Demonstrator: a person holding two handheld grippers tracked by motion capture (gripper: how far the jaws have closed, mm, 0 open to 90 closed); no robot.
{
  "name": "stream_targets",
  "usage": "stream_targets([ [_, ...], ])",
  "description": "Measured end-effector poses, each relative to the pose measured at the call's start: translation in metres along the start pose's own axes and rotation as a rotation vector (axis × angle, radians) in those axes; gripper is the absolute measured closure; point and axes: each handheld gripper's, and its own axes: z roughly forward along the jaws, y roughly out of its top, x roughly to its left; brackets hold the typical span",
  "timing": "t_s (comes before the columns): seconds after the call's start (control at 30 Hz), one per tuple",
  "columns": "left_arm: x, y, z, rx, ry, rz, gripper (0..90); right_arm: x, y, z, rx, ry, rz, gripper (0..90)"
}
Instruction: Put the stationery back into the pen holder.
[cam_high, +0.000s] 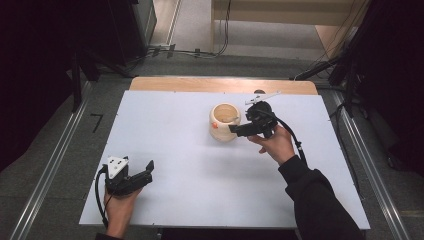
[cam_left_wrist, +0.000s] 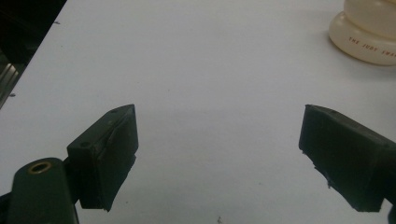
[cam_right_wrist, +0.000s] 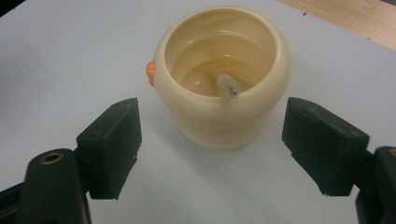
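Note:
A cream, ribbed pot shaped like a beehive stands upright on the white table, right of centre. In the right gripper view the pot has an orange knob on its side and a pale stick leaning inside it. My right gripper is open, its jaws on either side of the pot's near wall and apart from it. That right gripper sits just right of the pot in the high view. My left gripper rests open near the table's front left corner; the left gripper holds nothing.
A wooden strip runs along the table's far edge. Metal rails flank the table on both sides. Cables lie on the floor behind it. The pot's base shows at the top right of the left gripper view.

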Motion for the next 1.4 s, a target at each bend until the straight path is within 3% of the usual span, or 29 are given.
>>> stream_targets([
  [1.4, -0.001, 0.000, 0.000, 0.001, 0.004, 0.003, 12.7, -0.008, -0.025, -0.009, -0.018, 0.003, 0.015, 19.8],
])
